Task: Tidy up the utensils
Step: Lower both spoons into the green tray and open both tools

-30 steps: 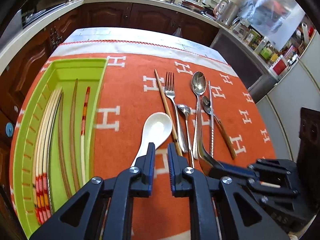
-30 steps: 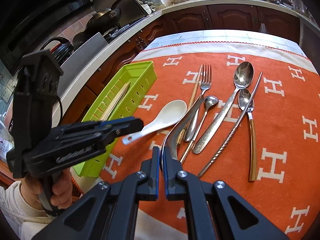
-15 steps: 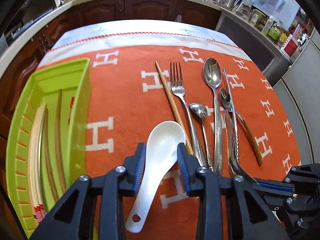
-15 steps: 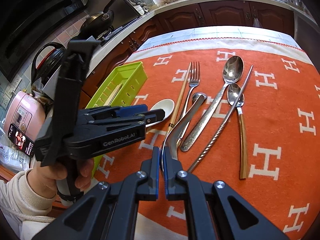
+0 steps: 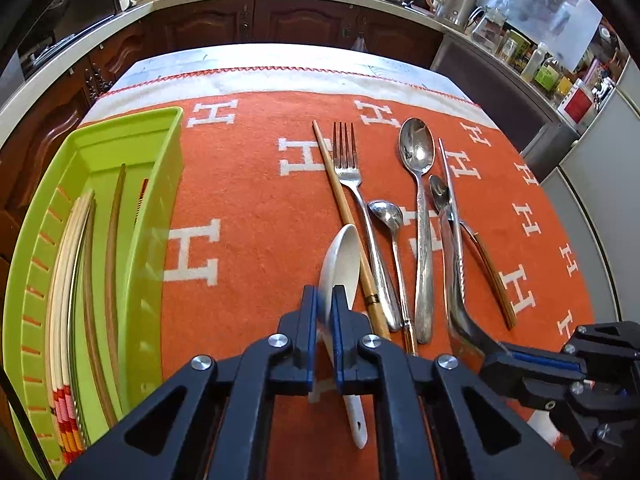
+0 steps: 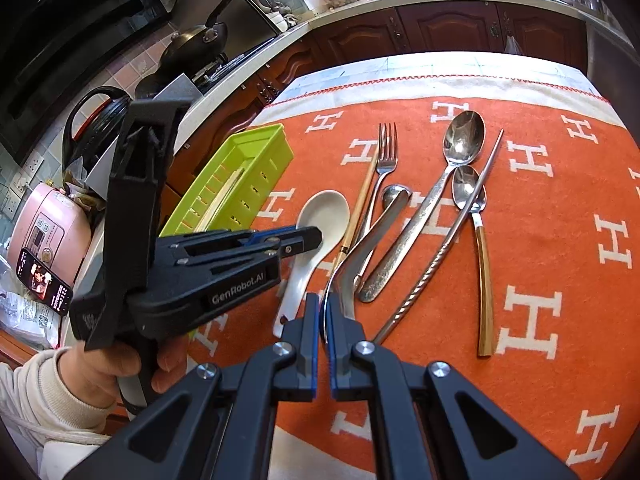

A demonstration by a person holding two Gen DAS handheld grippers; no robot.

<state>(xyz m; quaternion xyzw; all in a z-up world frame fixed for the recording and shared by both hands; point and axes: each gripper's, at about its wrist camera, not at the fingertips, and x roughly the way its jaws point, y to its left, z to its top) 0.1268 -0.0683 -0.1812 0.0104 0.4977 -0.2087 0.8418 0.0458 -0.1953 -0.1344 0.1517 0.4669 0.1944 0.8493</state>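
White ceramic spoon (image 5: 340, 264) tipped on edge on the orange cloth (image 5: 248, 208), pinched at the neck by the left gripper (image 5: 323, 304), jaws clamped on it, handle end (image 5: 358, 428) trailing back under the fingers. Just right of it: wooden chopstick (image 5: 340, 204), fork (image 5: 352, 184), small steel spoon (image 5: 386, 214), large steel spoon (image 5: 418, 160), twisted metal chopstick (image 5: 452, 200), wood-handled spoon (image 5: 486, 268). Curved steel utensil (image 6: 360, 252) gripped edge-on in the right gripper (image 6: 323, 320), jaws shut tight on it, far end lying over the small steel spoon. Green tray (image 5: 120, 128) at the cloth's left edge, holding several chopsticks (image 5: 80, 280) lengthwise. Left gripper held by a hand (image 6: 116, 368) in a pale sleeve.
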